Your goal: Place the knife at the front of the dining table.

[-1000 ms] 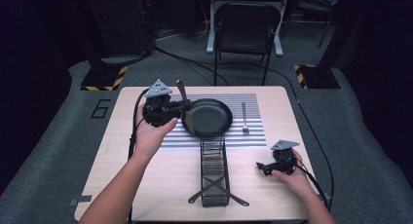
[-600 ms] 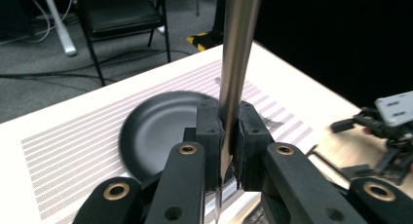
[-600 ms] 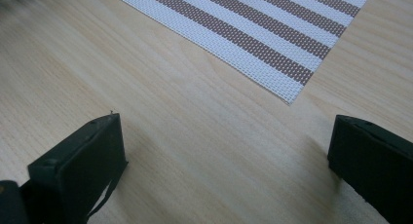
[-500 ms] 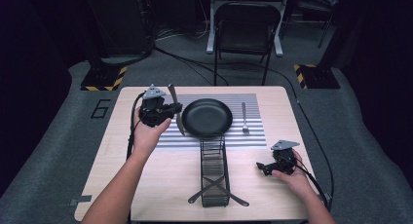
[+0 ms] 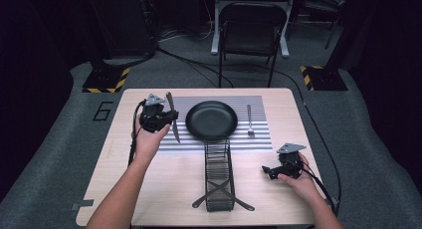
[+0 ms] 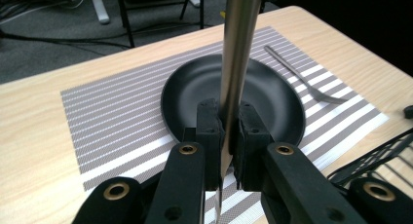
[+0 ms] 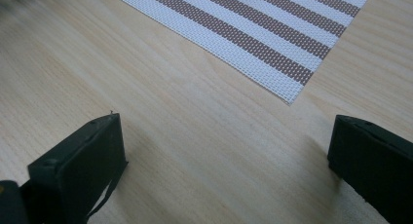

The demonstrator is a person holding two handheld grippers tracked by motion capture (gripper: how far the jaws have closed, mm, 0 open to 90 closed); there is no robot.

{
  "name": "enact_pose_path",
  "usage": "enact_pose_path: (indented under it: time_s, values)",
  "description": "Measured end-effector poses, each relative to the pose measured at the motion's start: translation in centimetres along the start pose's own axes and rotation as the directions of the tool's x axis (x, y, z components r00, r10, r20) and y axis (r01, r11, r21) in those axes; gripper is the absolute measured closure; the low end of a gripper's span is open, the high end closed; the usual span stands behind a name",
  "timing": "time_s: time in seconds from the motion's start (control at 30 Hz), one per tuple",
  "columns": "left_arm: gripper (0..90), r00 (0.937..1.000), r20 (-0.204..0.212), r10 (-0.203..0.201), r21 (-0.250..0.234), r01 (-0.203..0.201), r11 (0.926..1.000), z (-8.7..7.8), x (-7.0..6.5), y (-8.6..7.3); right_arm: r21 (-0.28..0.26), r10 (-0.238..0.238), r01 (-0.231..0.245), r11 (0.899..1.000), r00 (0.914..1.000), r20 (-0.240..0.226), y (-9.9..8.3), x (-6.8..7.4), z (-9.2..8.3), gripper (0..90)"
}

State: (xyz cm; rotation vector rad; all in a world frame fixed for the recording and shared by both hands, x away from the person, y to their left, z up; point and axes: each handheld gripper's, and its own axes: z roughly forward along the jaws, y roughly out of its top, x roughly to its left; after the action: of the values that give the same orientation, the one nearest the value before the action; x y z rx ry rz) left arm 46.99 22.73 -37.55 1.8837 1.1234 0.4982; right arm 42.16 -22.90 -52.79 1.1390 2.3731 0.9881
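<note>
My left gripper [image 5: 170, 117] is shut on a silver table knife [image 5: 176, 133], holding it just left of the black plate [image 5: 211, 120] above the striped placemat [image 5: 259, 139]. In the left gripper view the knife [image 6: 241, 48] stands clamped between the jaws of the left gripper [image 6: 226, 121], with the plate [image 6: 263, 95] and a fork [image 6: 302, 78] beyond. The fork [image 5: 250, 120] lies on the mat right of the plate. My right gripper [image 5: 268, 171] rests on the bare wood at the right, open. In its own view the right gripper [image 7: 224, 136] has nothing between its jaws.
A black wire caddy [image 5: 218, 174] lies lengthwise from the plate toward the table's front edge, two dark crossed pieces at its near end. The placemat's corner [image 7: 272, 34] is ahead of the right gripper. A folding chair [image 5: 249, 25] stands beyond the table.
The left gripper has moved left and down with the knife, away from the plate's left rim toward the mat. The right hand has stayed put.
</note>
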Motion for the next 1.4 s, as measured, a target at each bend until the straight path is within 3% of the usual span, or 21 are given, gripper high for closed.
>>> enact_pose_path:
  time_s: [0.3,0.67,1.0,1.3,1.4]
  values:
    - [82.7,0.9997,-0.023,-0.011,0.04,0.012,0.9991,1.1,0.9,-1.5,0.001,0.0,0.0,1.0,1.0,0.0,0.0,0.0,0.0,0.0]
    - [82.8,0.9985,-0.047,-0.027,0.07,0.03,0.9971,2.5,1.5,-2.1,0.0,0.0,0.0,1.0,1.0,0.0,0.0,0.0,0.0,0.0]
    - [82.8,0.9963,-0.051,-0.069,0.022,0.07,0.9973,5.0,2.3,-1.8,0.0,0.001,-0.001,1.0,1.0,0.0,0.0,0.0,0.0,0.0]
    - [82.9,0.9843,-0.075,-0.16,-0.02,0.158,0.9872,8.1,3.4,-2.1,0.001,-0.005,0.005,1.0,1.0,-0.002,-0.1,0.0,-0.1,0.0]
    - [82.9,0.9821,-0.084,-0.169,-0.03,0.167,0.9856,9.1,3.8,-2.3,0.001,-0.003,0.003,1.0,1.0,-0.002,-0.1,0.1,-0.1,0.0]
